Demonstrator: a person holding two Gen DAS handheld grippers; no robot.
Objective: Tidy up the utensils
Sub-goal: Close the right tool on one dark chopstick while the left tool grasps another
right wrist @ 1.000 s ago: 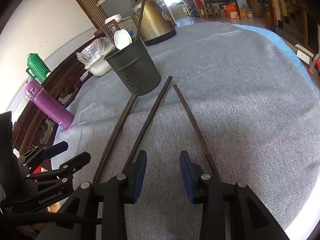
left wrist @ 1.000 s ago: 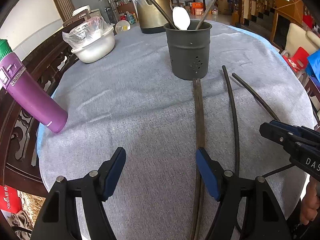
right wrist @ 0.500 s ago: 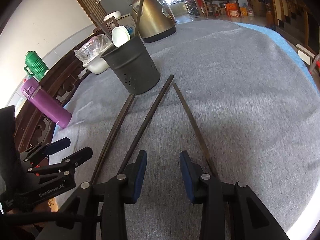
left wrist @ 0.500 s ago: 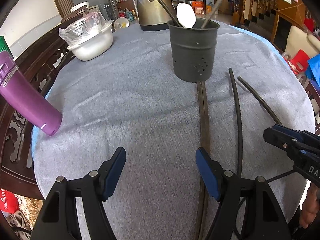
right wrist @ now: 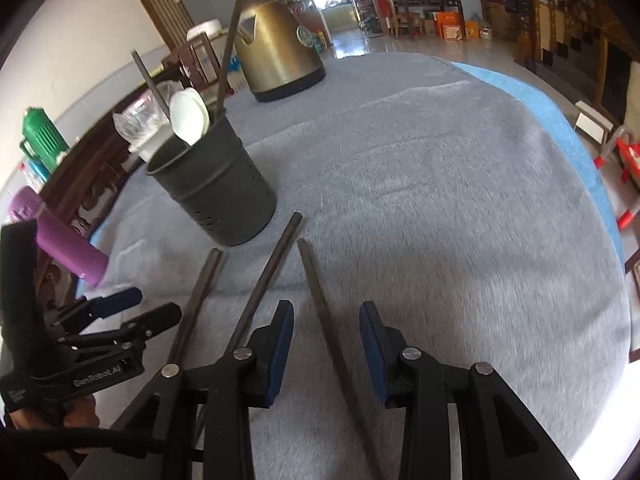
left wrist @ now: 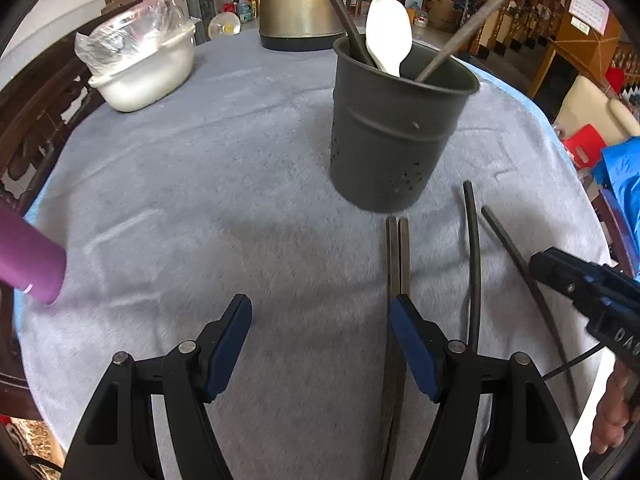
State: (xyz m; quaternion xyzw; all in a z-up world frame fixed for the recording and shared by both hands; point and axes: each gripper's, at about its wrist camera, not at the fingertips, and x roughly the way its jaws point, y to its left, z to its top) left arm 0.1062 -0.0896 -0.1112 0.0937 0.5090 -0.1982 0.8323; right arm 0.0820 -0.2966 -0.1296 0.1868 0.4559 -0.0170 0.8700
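A dark grey utensil holder (left wrist: 394, 136) (right wrist: 220, 196) stands on the grey cloth, with a white spoon (left wrist: 388, 36) (right wrist: 190, 116) and two dark chopsticks in it. In front of it lie a pair of chopsticks (left wrist: 398, 256) (right wrist: 200, 292) side by side and two single chopsticks (left wrist: 475, 248) (left wrist: 516, 256). My left gripper (left wrist: 320, 316) is open over bare cloth, its right finger above the pair. My right gripper (right wrist: 326, 320) is open, and one single chopstick (right wrist: 320, 292) runs on the cloth between its fingers, untouched. The other single chopstick (right wrist: 272, 264) lies just to its left.
A brass kettle (left wrist: 298, 0) stands behind the holder, and a white bowl with a plastic bag (left wrist: 144, 68) sits at the back left. A purple bottle (left wrist: 28, 256) lies at the table's left edge by a dark wooden chair. A green flask (right wrist: 40, 136) stands further left.
Both grippers have moved forward over the cloth toward the utensil holder, which now looks closer and larger. Neither pair of jaws has changed its opening. The chopsticks lie where they were.
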